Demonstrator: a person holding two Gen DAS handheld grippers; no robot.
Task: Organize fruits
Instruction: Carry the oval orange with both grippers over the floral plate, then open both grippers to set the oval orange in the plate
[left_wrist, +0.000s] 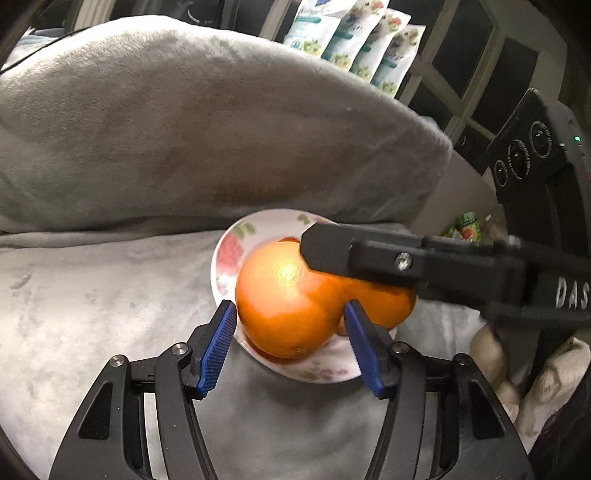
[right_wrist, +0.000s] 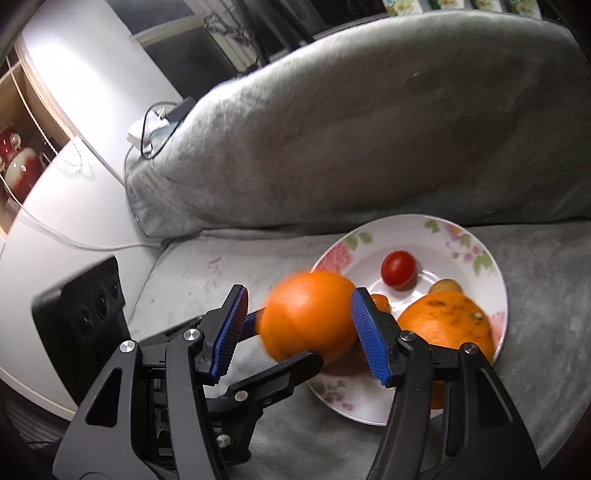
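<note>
A white floral plate (left_wrist: 229, 254) (right_wrist: 458, 240) lies on a grey blanket. An orange (left_wrist: 284, 299) (right_wrist: 308, 319) sits between the blue pads of my left gripper (left_wrist: 291, 314) at the plate's near edge; the pads stand close to it with small gaps, so the jaws look open. A second orange (left_wrist: 384, 299) (right_wrist: 447, 325) rests on the plate. A red cherry tomato (right_wrist: 398, 268), a small orange fruit (right_wrist: 380, 302) and a tan nut-like piece (right_wrist: 447, 285) also lie on the plate. My right gripper (right_wrist: 299, 325) is open around the first orange; its black body (left_wrist: 406, 262) crosses above the plate.
A large grey cushion (left_wrist: 184, 129) (right_wrist: 369, 129) rises right behind the plate. A white table edge with cables (right_wrist: 74, 147) is at the left. Packets (left_wrist: 354, 40) stand behind the cushion. A gloved hand (left_wrist: 532, 376) holds the right gripper.
</note>
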